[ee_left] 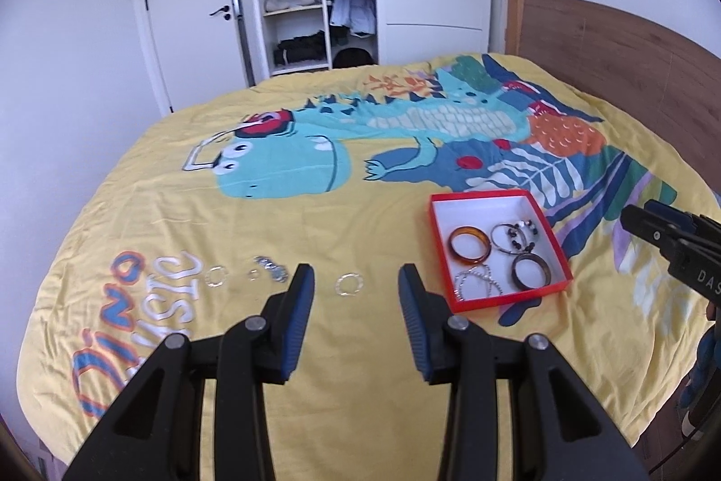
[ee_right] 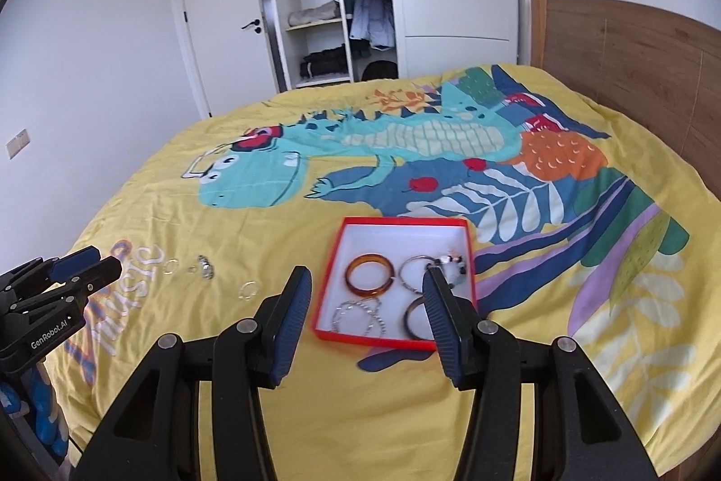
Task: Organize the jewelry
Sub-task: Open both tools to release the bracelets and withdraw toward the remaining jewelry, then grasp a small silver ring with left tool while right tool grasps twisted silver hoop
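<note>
Both the left gripper (ee_left: 356, 287) and right gripper (ee_right: 367, 291) hover open; the thin silver wire ring (ee_left: 348, 284) on the yellow bedspread (ee_left: 360, 345) looks light, slippery, best pinched across its rim.

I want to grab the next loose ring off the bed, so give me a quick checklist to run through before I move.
1. Left gripper open and holding nothing: ok.
2. Right gripper open and holding nothing: ok.
3. Nearest ring lies flat on the bedspread, nothing on top of it: ok.
4. Red box open with bare floor at the far end: ok.
5. Bangles in the box stay inside the walls: ok.
6. Whether the silver cluster is one piece or several: cannot tell.
</note>
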A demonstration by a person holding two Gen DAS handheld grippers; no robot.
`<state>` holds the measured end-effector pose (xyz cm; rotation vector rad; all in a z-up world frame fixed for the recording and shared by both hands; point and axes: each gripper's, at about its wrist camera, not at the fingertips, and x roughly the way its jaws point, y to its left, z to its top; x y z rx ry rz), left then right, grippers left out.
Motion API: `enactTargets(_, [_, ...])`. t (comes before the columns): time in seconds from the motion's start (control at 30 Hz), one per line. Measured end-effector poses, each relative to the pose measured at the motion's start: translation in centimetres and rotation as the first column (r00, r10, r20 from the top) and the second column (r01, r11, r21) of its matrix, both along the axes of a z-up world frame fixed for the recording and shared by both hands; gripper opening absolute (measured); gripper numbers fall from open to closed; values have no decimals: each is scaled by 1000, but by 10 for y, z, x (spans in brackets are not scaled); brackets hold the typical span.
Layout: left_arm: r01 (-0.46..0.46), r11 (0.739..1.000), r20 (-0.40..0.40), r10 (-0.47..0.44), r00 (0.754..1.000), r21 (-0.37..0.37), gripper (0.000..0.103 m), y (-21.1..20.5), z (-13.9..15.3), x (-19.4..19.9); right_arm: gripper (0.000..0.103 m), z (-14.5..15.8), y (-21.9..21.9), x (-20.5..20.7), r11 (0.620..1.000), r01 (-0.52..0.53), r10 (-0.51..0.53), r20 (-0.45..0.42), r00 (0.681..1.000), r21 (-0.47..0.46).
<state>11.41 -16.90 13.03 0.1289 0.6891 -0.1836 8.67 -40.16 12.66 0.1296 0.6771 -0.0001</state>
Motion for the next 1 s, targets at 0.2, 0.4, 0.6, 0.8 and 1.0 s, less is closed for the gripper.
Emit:
enactTargets(0.2, [-36, 999, -3, 36, 999, -29, 37, 51, -9, -21, 51, 5, 36, -13, 999, -52, 52, 6, 999, -6])
enactTargets(0.4, [-130, 991, -50, 130, 990, -6, 37, 116, -39, -32, 51, -2, 68, -11, 995, -103, 103, -11, 995, -2])
enactTargets(0.6, [-219, 975, -103, 221, 970, 25, 37, 173, -65, -21, 51, -13, 94, 9, 986, -164, 164, -37, 986, -2])
enactTargets(0.8, [-286, 958, -147, 281, 948, -12, 37, 212, -83, 7, 51, -40, 115, 48, 977, -212, 213, -85, 973, 21])
enactTargets(1.0, [-236, 971, -202, 224, 954, -42, 37, 206, -112, 44, 51, -83, 131, 86, 968, -244, 250, -155, 956, 51])
